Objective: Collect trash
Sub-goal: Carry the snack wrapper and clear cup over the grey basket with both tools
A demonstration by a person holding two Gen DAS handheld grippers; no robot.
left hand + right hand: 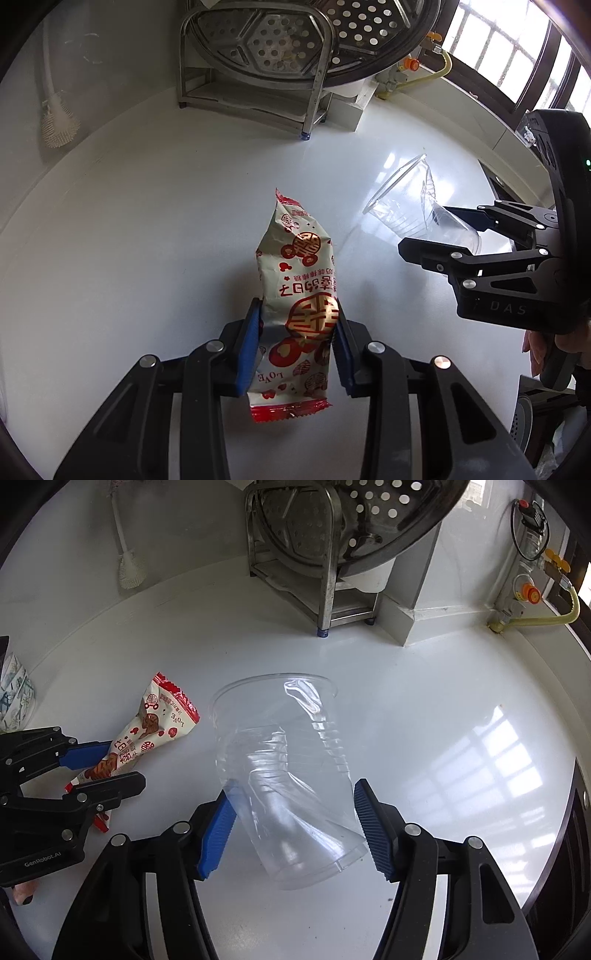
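A white and red snack wrapper (301, 295) lies on the white counter, squeezed between the blue pads of my left gripper (299, 317), which is shut on it. It also shows in the right wrist view (147, 734), pinched by the left gripper (114, 764). A crumpled clear plastic cup (291, 786) lies on its side between the blue pads of my right gripper (295, 805); the pads touch its sides. In the left wrist view the cup (413, 206) sits in the right gripper (424, 232).
A steel rack (255, 85) holding perforated steamer trays (288, 40) stands at the back of the counter (147, 221). A white brush (55, 122) leans at the back left. A yellow gas hose (535, 616) and valve are at the back right. A patterned bowl (14, 694) is at the left edge.
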